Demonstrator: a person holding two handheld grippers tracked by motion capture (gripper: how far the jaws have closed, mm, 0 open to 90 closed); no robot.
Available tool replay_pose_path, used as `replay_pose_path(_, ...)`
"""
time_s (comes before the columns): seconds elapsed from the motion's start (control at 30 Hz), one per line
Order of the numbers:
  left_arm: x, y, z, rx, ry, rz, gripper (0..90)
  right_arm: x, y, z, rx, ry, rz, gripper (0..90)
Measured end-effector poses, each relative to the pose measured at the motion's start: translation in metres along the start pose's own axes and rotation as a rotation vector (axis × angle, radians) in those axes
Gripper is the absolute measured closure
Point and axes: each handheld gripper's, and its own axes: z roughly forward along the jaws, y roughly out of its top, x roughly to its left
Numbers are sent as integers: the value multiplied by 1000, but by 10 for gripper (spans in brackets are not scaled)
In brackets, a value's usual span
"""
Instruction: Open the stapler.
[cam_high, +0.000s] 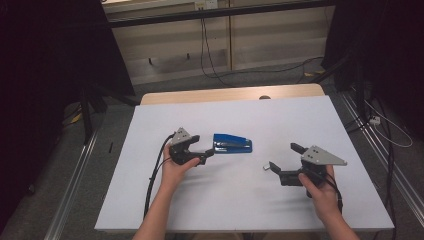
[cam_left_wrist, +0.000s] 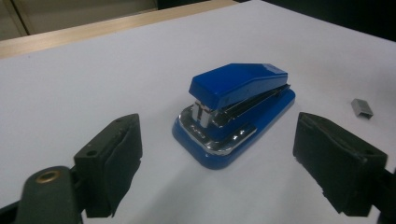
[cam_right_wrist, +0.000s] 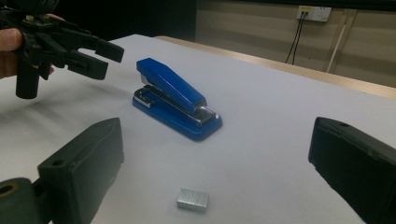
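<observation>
On the left, the left gripper (cam_high: 209, 153), a black two-jaw tool with a grey three-cornered plate on top, is held just beside the blue plastic stapler with the shiny metal mouth (cam_high: 232, 143). Its jaws stand apart with nothing between the pads, and in the left gripper view the stapler (cam_left_wrist: 235, 111) lies on the white table (cam_high: 250, 200) a little ahead of them, between their lines, its mouth end turned toward this gripper. I judge that the step in hand is the approach to the stapler, with the grasp not yet made. The next move seems to call for bringing the jaws around the stapler's body and then closing on its sides, low enough that the top arm is not pushed down. Further right, a small silver block of staples (cam_high: 266, 167) lies just in front of the right gripper (cam_high: 285, 161), whose jaws are also released and empty; in the right gripper view the block (cam_right_wrist: 192, 199) sits near, between the jaws' lines, and the stapler (cam_right_wrist: 176, 98) is farther ahead. By count: one stapler, one block of staples, two grippers.
</observation>
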Motion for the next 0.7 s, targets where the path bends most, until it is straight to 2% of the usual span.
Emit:
replay_pose_path(0.1,5,-1,6,-26,10,-5,222,0,2,3,-1,4,0,30)
replay_pose_path(0.13,8,-2,8,-22,10,-11,230,0,3,5,0,3,0,30)
replay_pose_path(0.17,10,0,10,8,8,-12,230,0,3,5,0,3,0,30)
replay_pose_path(0.23,10,4,15,36,4,26,242,0,3,6,2,5,-2,30)
replay_pose_path(0.3,10,8,19,41,-20,37,249,0,2,7,4,6,-2,30)
replay_pose_path(0.4,11,14,27,65,-34,61,265,-1,1,7,14,2,1,30)
replay_pose_path(0.53,14,15,35,85,-41,59,317,-1,1,8,20,-1,1,30)
replay_pose_path(0.6,15,13,38,76,-69,37,333,-1,2,9,22,4,-1,30)
replay_pose_path(0.7,16,11,41,79,-88,29,341,-1,3,11,22,6,-2,30)
